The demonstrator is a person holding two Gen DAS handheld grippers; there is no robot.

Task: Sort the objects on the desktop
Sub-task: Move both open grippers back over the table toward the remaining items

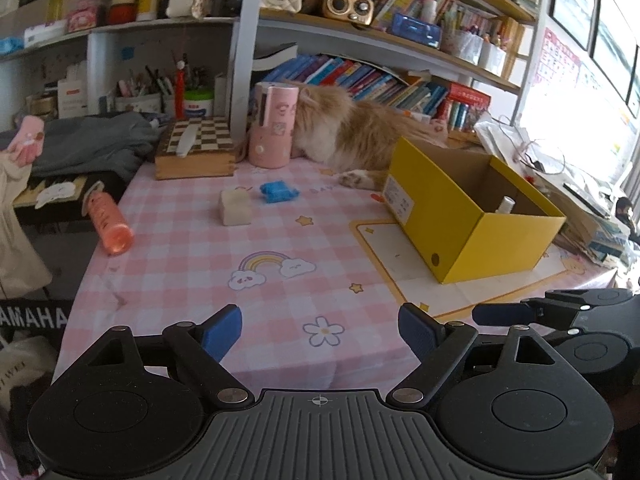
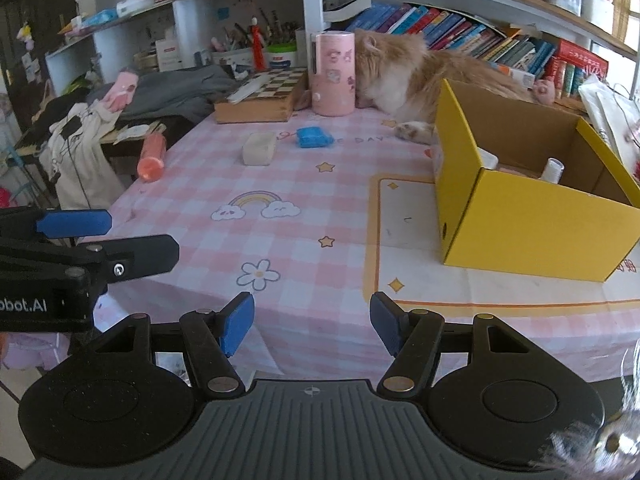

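**Approach and Pick: Loose Items on the Table**

I hold both tongs at the near edge of the table (image 1: 168, 240), which wears a pink checked cloth. Nothing is gripped. The left gripper (image 1: 320, 334) has its jaws spread wide and empty; the right gripper (image 2: 312, 322) is likewise wide open and empty, hovering just beside the left one.

Layout, largest first:

1. A cat (image 2: 404, 68) lies along the far edge, its paw just beside the box's far corner. I treat it as a moving hazard.
2. The yellow box (image 1: 460, 216) stands open-topped toward the right edge. It already holds a small white bottle (image 2: 553, 170), so I judge it to be the sorting bin.
3. The pink canister (image 1: 270, 128) stands upright near the far edge, touching the cat's head.
4. The orange bottle (image 1: 109, 222) lies on its side at the left edge, partly overhanging.
5. The cream block (image 1: 236, 208) rests mid-table toward the far side.
6. The blue object (image 1: 278, 191) sits just beside the block, apart from it.

Procedure, in my judgement:

- Take the orange bottle first with the left gripper; it may roll off the edge. Close across its body, not along its length.
- Approach the block and the blue object from the near side, well clear of the paw.
- Lower each item past the box rim before releasing.
- Keep the idle gripper withdrawn to avoid collision between the two.
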